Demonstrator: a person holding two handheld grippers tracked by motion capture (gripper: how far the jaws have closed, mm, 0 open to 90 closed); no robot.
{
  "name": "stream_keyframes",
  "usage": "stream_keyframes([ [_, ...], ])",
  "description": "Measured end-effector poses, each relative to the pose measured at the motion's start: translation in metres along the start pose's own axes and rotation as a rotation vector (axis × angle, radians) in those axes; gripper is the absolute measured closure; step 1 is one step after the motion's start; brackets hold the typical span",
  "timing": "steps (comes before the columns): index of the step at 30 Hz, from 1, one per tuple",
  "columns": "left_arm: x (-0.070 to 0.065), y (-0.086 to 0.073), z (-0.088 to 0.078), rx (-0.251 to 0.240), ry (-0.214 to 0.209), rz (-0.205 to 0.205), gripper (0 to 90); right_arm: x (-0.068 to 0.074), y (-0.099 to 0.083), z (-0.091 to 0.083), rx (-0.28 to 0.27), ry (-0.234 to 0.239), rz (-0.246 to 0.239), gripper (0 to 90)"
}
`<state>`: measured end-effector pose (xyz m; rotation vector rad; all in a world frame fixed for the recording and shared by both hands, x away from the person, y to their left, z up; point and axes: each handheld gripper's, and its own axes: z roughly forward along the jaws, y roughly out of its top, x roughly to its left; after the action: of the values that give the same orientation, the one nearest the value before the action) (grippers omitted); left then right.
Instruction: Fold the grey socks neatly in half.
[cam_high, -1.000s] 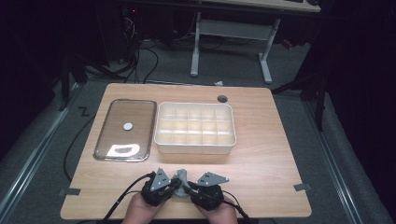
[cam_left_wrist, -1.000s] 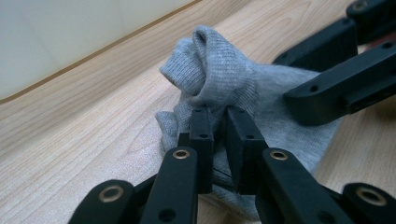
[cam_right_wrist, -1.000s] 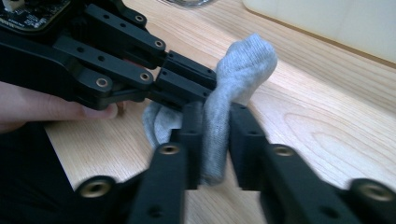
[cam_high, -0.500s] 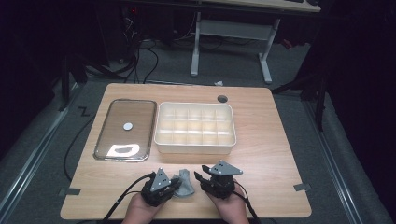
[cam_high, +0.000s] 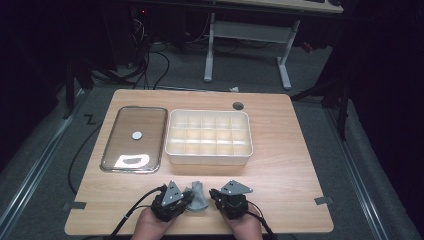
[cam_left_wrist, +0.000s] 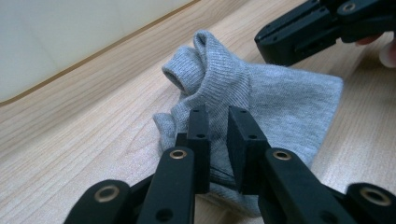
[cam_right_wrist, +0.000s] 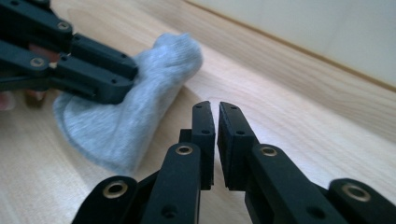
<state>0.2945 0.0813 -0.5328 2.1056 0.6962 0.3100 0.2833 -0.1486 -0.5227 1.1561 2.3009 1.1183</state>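
Since a second ago, right gripper (cam_high: 216, 196) has let go and drawn back from the sock (cam_high: 197, 197), and its jaws have just been closing; now they stand nearly pressed together with nothing between them, beside the sock on bare wood. Left of the sock, left gripper (cam_high: 186, 200) pinches a fold of the grey knit, its pads (cam_left_wrist: 243, 135) set close around the cloth near the sock's lower edge, as before.

The sock lies crumpled on the table (cam_high: 295, 165), at the near edge and just in front of the white divided box (cam_high: 209, 134). I judge it light, soft and floppy, not slippery and not fragile: it will sag and bunch wherever I lift it. The rolled cuff (cam_left_wrist: 184, 74) sticking up looks like the best place for my free gripper, since the doubled rib gives something thick to bite.

Left of the box lies a metal tray (cam_high: 134, 134) with a small white disc (cam_high: 137, 135) on it, well apart from the sock. Nothing stands between the sock and the box; its near wall is the one thing to clear
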Motion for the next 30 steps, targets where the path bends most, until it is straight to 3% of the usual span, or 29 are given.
stream_keyframes([
  [7, 0.0, 0.0, 0.0, -0.001, -0.002, -0.004, 78.9, 0.006, 0.001, 0.004, 0.027, 0.041, -0.021, 86.7],
  [16, 0.0, 0.0, 0.0, 0.001, 0.001, 0.002, 78.9, 0.01, 0.002, 0.009, 0.054, 0.066, -0.013, 86.8],
  [24, -0.001, 0.0, 0.0, 0.001, 0.009, 0.007, 78.5, 0.02, 0.006, 0.011, 0.003, 0.141, -0.008, 88.7],
  [27, -0.005, 0.0, 0.0, 0.0, 0.046, 0.034, 77.5, 0.024, 0.006, 0.012, -0.013, 0.133, -0.028, 90.0],
  [30, -0.007, 0.0, 0.0, -0.005, 0.055, 0.045, 73.9, 0.021, 0.005, 0.012, -0.011, 0.125, -0.011, 89.8],
])
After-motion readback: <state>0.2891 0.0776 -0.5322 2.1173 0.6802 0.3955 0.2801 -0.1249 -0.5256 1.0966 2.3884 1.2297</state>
